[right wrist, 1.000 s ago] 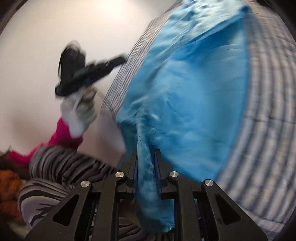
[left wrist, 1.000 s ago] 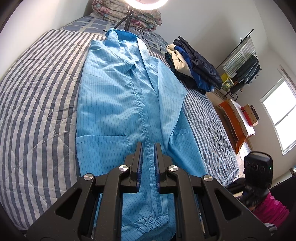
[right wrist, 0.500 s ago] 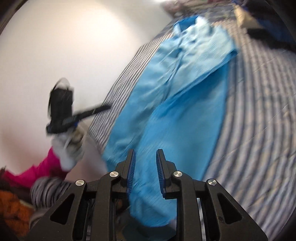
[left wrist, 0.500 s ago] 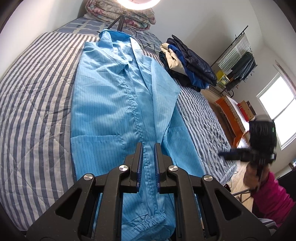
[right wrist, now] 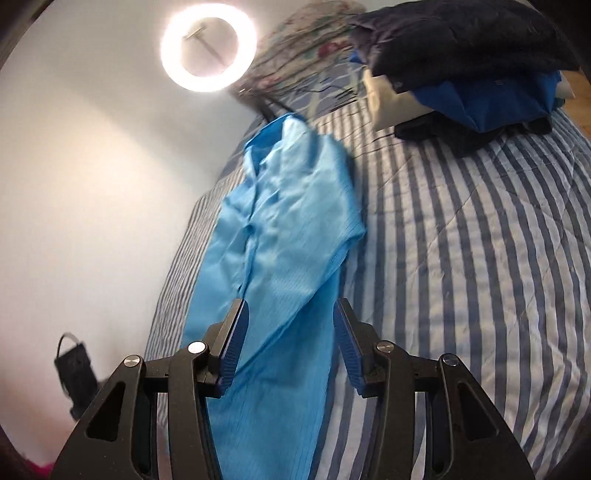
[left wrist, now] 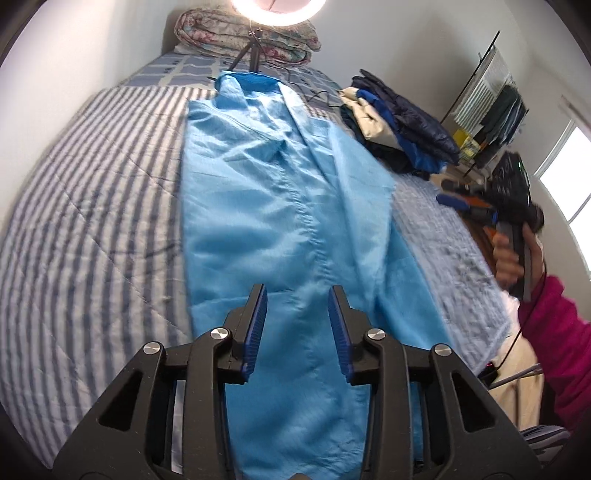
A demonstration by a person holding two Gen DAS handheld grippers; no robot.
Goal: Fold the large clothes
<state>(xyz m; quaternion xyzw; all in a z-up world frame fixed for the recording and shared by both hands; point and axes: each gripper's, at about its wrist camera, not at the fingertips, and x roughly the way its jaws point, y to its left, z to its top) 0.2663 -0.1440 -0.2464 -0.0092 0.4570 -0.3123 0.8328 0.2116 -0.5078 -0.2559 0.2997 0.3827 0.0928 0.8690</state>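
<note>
A long light-blue coat [left wrist: 280, 206] lies spread lengthwise down the middle of a bed covered by a blue-and-white striped quilt [left wrist: 92, 206], its darker blue collar at the far end and its hem running to the near edge of the bed; one sleeve is folded inward along the coat's right side, forming a long diagonal crease over the front; the fabric shows shallow wrinkles around the chest and the central seam; the left gripper [left wrist: 297, 325] hovers over the lower part of the coat, its jaws parted wide with blue ribbed pads and nothing between them; the right gripper [right wrist: 290, 343] is also above the lower part of the coat, seen from the coat's right side, its jaws spread wide and holding nothing; in the left wrist view the right gripper appears blurred off the coat's right side, held in a hand [left wrist: 508, 258] with a magenta sleeve; beyond the coat's collar a tripod carries a glowing ring light [right wrist: 208, 46], and behind that sits a folded floral quilt [left wrist: 243, 31]; to the right of the coat's upper half a pile of clothes [right wrist: 476, 70] rests on the bed, dark navy on top with bright blue and cream pieces beneath; farther right of the coat a rack of hanging clothes [left wrist: 498, 107] stands by a bright window.
</note>
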